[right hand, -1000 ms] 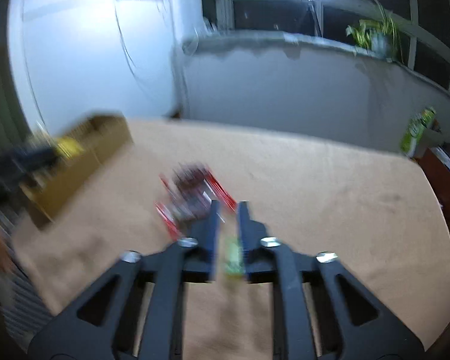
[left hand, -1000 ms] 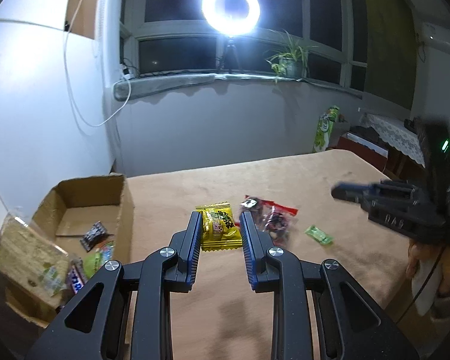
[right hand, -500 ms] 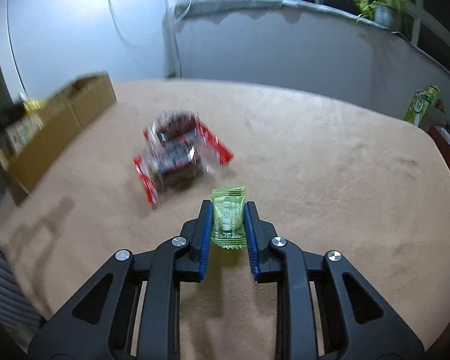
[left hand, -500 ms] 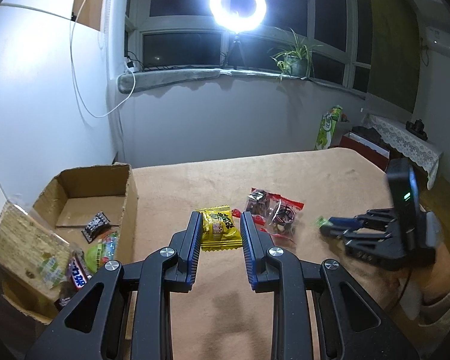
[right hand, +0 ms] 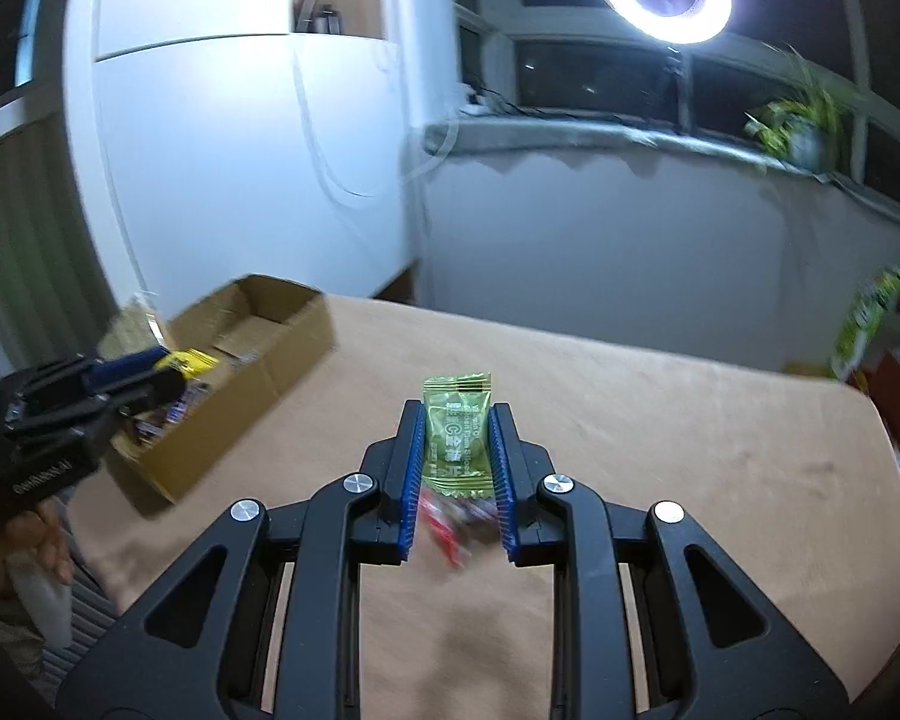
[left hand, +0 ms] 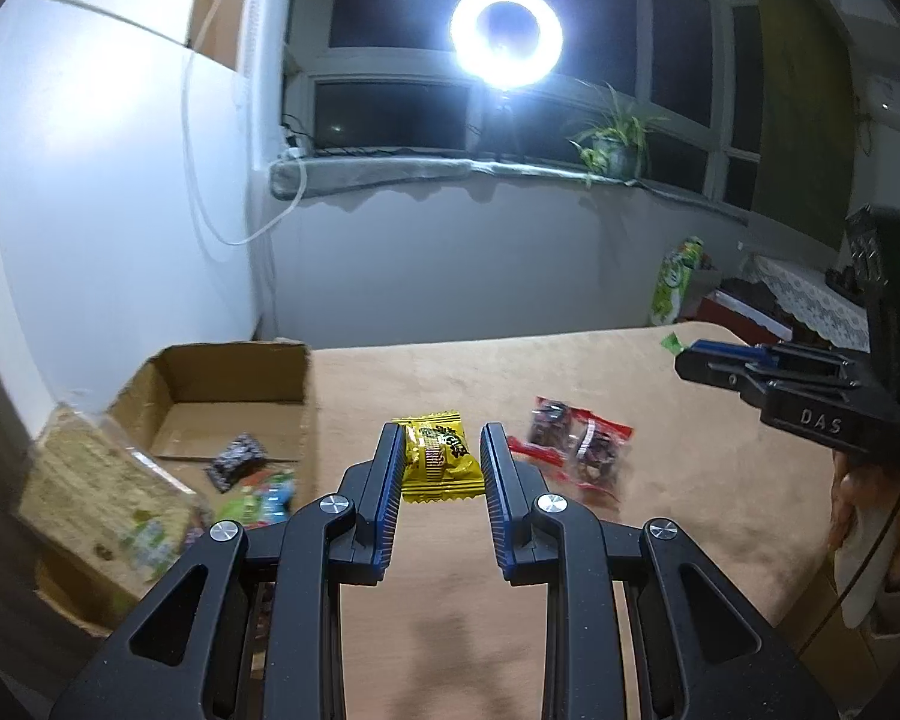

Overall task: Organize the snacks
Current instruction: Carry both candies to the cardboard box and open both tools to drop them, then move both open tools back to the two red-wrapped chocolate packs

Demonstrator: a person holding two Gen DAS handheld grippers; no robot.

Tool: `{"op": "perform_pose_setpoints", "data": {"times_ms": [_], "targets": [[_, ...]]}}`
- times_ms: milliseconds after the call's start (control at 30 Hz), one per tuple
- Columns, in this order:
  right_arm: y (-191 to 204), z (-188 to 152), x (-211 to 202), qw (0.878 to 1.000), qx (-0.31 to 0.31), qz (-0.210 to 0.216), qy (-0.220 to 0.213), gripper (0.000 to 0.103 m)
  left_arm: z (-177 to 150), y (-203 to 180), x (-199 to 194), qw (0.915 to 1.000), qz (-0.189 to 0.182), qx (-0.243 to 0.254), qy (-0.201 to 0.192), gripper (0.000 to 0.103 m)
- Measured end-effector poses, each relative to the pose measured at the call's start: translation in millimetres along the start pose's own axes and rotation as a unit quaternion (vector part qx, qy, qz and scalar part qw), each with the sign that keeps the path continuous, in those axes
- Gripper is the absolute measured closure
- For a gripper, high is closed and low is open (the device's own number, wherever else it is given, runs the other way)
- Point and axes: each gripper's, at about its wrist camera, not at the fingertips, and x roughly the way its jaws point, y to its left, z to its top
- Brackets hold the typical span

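Observation:
My left gripper (left hand: 441, 444) is shut on a yellow snack packet (left hand: 438, 457) and holds it above the tan table, right of an open cardboard box (left hand: 234, 384) with several snacks inside. My right gripper (right hand: 455, 420) is shut on a small green candy packet (right hand: 455, 435), lifted above the table. It shows at the right of the left wrist view (left hand: 699, 354), with a green corner (left hand: 669, 341) sticking out. The left gripper with the yellow packet (right hand: 189, 360) shows over the box (right hand: 252, 354) in the right wrist view. Red snack packets (left hand: 576, 450) lie on the table.
A clear bag of crackers (left hand: 102, 498) leans at the box's near corner. A wall and window ledge with a ring light (left hand: 506, 36) stand behind the table. A green carton (left hand: 675, 282) and low furniture stand beyond the table's far right edge.
My right gripper has closed on the green packet and lifted it off the table, swinging toward the box. The left gripper keeps holding the yellow packet, nearly still.

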Motion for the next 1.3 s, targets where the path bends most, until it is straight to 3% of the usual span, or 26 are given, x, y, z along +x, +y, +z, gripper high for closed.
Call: {"op": "perform_pose_setpoints", "data": {"times_ms": [467,667,700,733,833,900,1000,1100,1300], "targets": [[124,42,72,0.989,-0.085,0.122,-0.003,0.081,-19,103,-17,0.9934,0.084,-0.078,-0.002,0.079],[172,52,119,0.978,-0.114,0.174,0.019,0.077,-33,122,-5,0.9919,0.082,-0.093,0.029,0.078],[176,51,127,0.977,-0.118,0.176,0.028,0.068,-36,122,-4,0.9916,0.085,-0.092,0.032,0.076],[179,50,130,0.977,-0.116,0.176,0.027,0.06,-37,123,-4,0.991,0.09,-0.092,0.033,0.067],[176,44,125,0.979,-0.106,0.175,0.012,0.057,-41,128,-12,0.9888,0.11,-0.098,0.022,0.035],[171,38,120,0.982,-0.104,0.16,0.006,0.053,-42,133,-21,0.9866,0.125,-0.105,0.009,0.034],[163,30,110,0.985,-0.095,0.145,-0.001,0.028,-42,141,-29,0.9837,0.137,-0.116,0.003,0.034],[159,19,97,0.989,-0.096,0.116,-0.017,0.024,-41,145,-36,0.9818,0.146,-0.122,-0.003,0.033],[151,4,84,0.99,-0.09,0.111,-0.011,0.023,-32,135,-39,0.9837,0.139,-0.115,-0.01,0.03]]}}
